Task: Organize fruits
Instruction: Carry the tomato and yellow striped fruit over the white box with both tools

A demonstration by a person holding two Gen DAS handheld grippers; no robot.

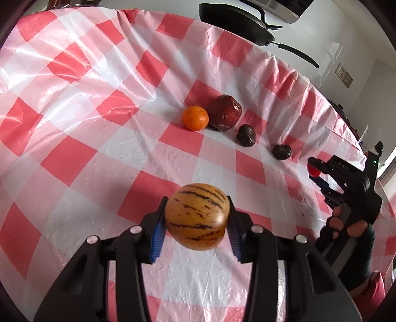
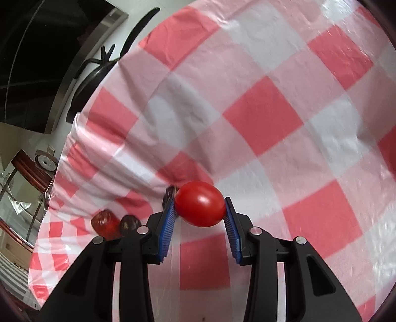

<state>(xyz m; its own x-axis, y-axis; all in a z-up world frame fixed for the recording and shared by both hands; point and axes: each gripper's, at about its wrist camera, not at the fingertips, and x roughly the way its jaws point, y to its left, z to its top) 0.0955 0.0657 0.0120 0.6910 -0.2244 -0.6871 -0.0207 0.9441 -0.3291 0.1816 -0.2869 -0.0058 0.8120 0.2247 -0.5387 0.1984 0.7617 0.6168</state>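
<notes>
My left gripper (image 1: 196,218) is shut on a tan fruit with dark purple stripes (image 1: 196,220), held above the red-and-white checked tablecloth (image 1: 99,111). Beyond it lie a row of fruits: a small orange (image 1: 195,118), a large wrinkled dark-red fruit (image 1: 224,112) touching it, and two small dark wrinkled fruits (image 1: 246,135) (image 1: 282,151). My right gripper (image 2: 200,206) is shut on a red cherry tomato (image 2: 200,203); that gripper (image 1: 315,171) with the tomato also shows at the right of the left wrist view, held by a hand (image 1: 346,225). In the right wrist view the dark-red fruit (image 2: 104,221) and a dark fruit (image 2: 128,224) sit at lower left.
A black frying pan (image 1: 235,22) rests at the far edge of the table, its handle sticking out to the right. The tablecloth hangs over the table's right edge (image 1: 346,119). A dark sleeve (image 1: 356,262) comes in at lower right.
</notes>
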